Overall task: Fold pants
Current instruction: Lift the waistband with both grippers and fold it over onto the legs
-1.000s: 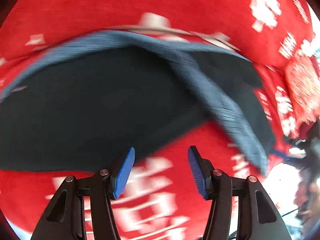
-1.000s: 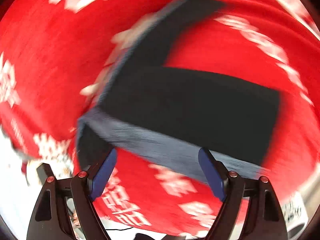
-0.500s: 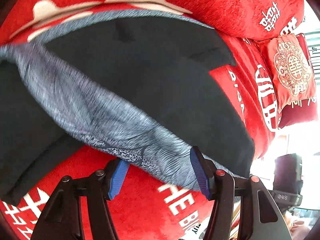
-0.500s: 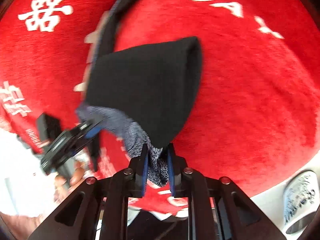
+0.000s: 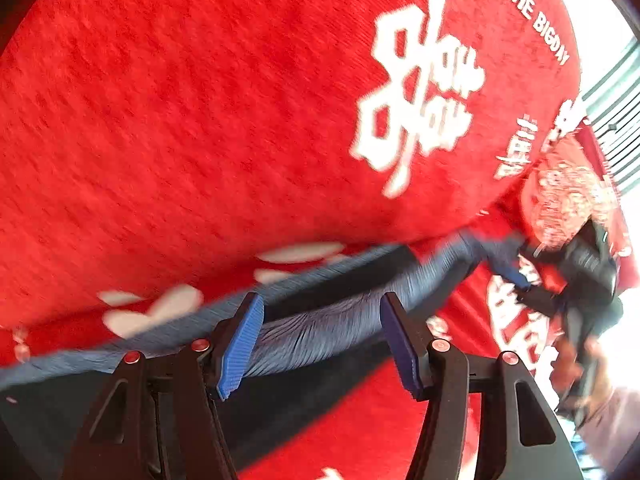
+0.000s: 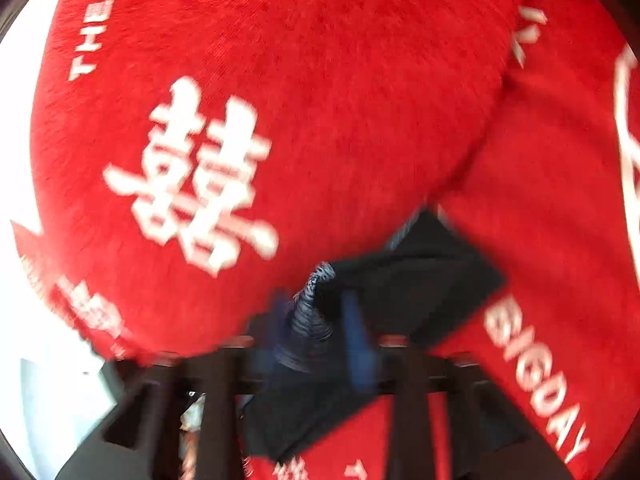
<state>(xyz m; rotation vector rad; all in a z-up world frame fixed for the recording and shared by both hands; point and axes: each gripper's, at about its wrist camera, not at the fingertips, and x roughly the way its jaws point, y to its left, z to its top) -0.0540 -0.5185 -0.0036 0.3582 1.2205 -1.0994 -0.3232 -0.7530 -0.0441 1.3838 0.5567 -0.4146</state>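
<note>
The pants (image 5: 320, 328), dark with a heathered blue-grey waistband (image 5: 344, 316), lie low on a red plush cover (image 5: 200, 120) printed with white characters, stretched along the seam where the seat meets the back cushion. In the left wrist view the waistband runs straight across the gap between the left gripper (image 5: 320, 344) fingers, which stand spread with the cloth between them but not pinched. At the far end of the band, the right gripper (image 5: 520, 280) shows as a blurred dark shape at the cloth's corner.

In the right wrist view the right gripper (image 6: 320, 332) has a bunched fold of waistband (image 6: 312, 312) rising between its blue pads (image 6: 356, 340); the frame is smeared by motion, so I cannot tell whether the pads are pressed on the fabric or only bracketing it. The black leg fabric (image 6: 420, 280) spreads beyond, up to the cushion seam.

The step appears to be taking the waistband at two points to lift and fold. To do it well, the left fingers should probably close squarely on the ribbed band, catching both layers, not the loose leg cloth below. Both holds ought to sit at matching height so the band stays taut and level. Lift only once both grips are sure; a one-sided pull would likely skew the fold or drag the pants along the plush.
</note>
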